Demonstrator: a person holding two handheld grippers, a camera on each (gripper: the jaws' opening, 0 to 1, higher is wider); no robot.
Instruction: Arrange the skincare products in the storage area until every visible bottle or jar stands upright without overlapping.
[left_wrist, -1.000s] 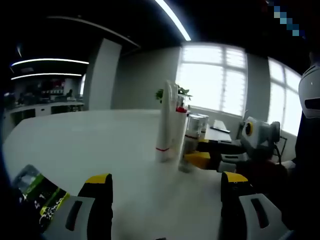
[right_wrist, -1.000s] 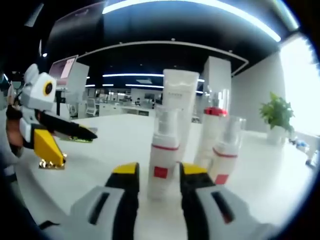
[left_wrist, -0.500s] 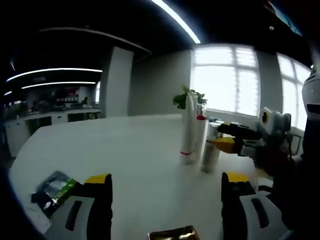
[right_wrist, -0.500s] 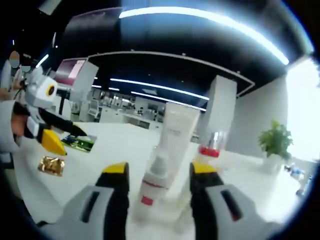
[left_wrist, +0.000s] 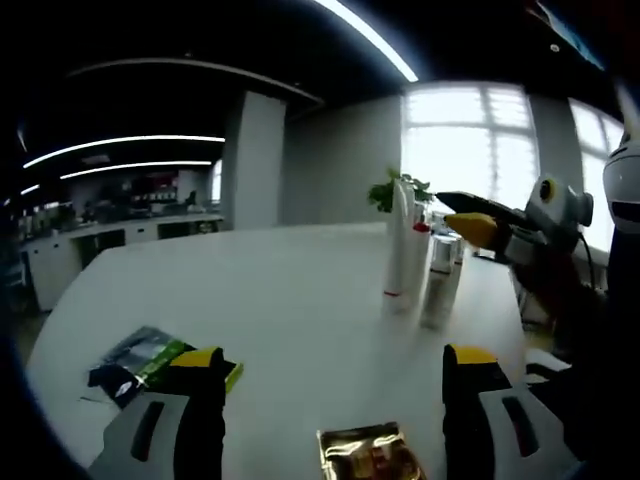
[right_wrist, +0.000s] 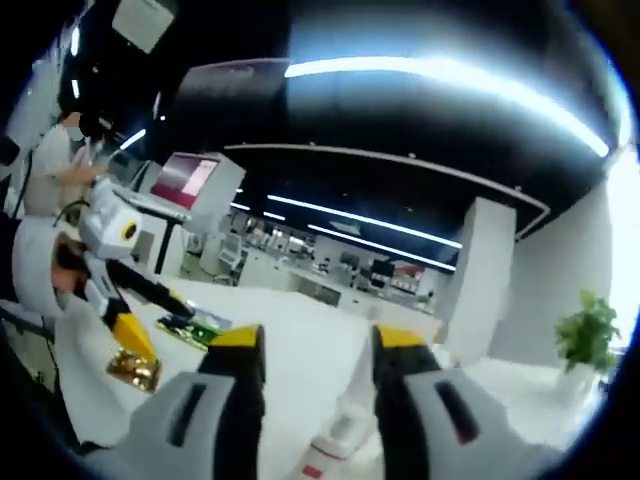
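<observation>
Near the table's (left_wrist: 280, 300) near edge, at the left: a green sachet (left_wrist: 150, 355) lying flat, then a gold sachet (left_wrist: 368, 452) close to the edge, between the jaws of the left gripper (left_wrist: 333, 378). Jaws there spread wide and holding nothing, parked low and well back from the products, probably to leave the other hand room. Farther right, toward the table's window side: a tight cluster of upright products, a tall white tube (left_wrist: 401, 242) with a red band at its foot and a clear bottle (left_wrist: 441, 283) just beside it, maybe touching; cannot tell how many more stand behind. Above that cluster, the right gripper (left_wrist: 478, 226), yellow tips raised clear of the tops. In the right gripper view, own jaws parted with nothing between them, tilted upward, a white pump bottle (right_wrist: 340, 425) with red trim low in the gap, seemingly set down and released. Bottles apparently upright already; overlap within the cluster not judgeable.
</observation>
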